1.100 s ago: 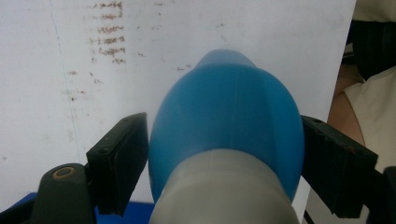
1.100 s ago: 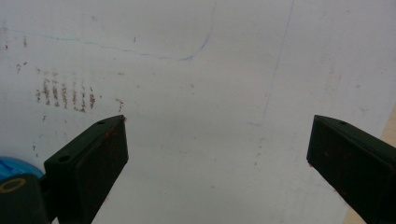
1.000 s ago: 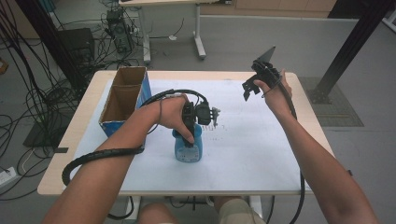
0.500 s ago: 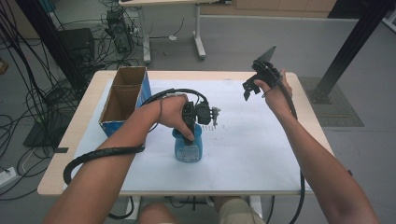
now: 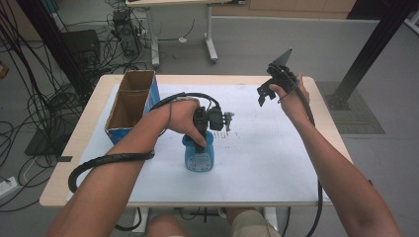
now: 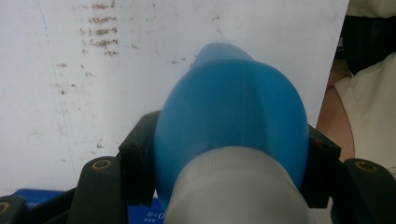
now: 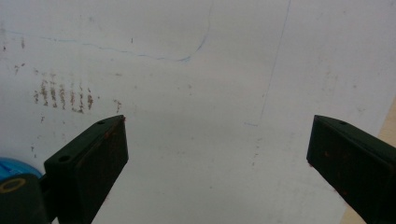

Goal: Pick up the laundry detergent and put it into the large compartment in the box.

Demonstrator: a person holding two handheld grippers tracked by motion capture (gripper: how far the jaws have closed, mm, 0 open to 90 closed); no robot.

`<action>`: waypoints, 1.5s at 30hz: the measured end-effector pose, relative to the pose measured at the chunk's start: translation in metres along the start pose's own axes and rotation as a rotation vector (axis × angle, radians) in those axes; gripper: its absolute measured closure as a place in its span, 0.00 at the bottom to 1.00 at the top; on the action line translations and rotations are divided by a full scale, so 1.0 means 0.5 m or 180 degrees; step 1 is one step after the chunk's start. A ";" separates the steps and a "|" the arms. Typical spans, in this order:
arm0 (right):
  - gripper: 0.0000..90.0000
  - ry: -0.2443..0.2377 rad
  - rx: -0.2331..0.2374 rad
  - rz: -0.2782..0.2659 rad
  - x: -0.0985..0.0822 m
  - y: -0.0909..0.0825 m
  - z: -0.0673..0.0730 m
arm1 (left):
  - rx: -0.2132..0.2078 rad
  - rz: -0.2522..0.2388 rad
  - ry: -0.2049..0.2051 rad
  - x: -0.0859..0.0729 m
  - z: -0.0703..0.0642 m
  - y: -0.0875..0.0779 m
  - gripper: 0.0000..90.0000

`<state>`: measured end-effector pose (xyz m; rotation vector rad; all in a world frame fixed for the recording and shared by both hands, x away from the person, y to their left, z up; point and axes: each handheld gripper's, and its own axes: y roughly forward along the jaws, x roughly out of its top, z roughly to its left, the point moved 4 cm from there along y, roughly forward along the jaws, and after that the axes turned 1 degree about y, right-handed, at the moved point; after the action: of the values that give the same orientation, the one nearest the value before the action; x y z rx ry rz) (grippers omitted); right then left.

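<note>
Near the table's left edge, toward the far corner, stands an open cardboard box with a blue side. Just right of it, around the middle of the white sheet and nearer the front edge, the left tongs are clenched on a blue bottle that seems to stand upright; in the left gripper view the jaws press its blue body from both sides above a pale cap. Toward the far right corner, the right tongs hang above the sheet, released and spread wide.
</note>
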<state>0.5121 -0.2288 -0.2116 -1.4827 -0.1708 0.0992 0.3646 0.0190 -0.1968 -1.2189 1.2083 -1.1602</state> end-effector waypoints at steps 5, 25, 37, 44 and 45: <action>0.06 0.0000 -0.0002 0.0001 0.000 0.000 0.001 | -0.0001 -0.0003 0.0001 -0.001 0.001 0.000 0.41; 0.06 -0.0016 -0.0003 0.0000 -0.001 0.000 0.002 | -0.0011 -0.0001 -0.0029 0.000 0.002 0.000 0.41; 0.06 -0.0023 -0.0011 0.0008 0.000 0.001 0.003 | -0.0016 -0.0001 -0.0045 0.000 0.003 0.000 0.42; 0.06 -0.0022 -0.0014 0.0003 -0.001 0.000 0.004 | -0.0021 0.0010 -0.0050 0.001 0.003 0.000 0.42; 0.06 -0.0017 -0.0010 0.0003 -0.001 0.000 0.004 | -0.0017 -0.0002 -0.0054 0.000 0.003 0.000 0.42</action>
<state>0.5114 -0.2271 -0.2114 -1.4857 -0.1746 0.1036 0.3659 0.0190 -0.1971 -1.2310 1.1990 -1.1456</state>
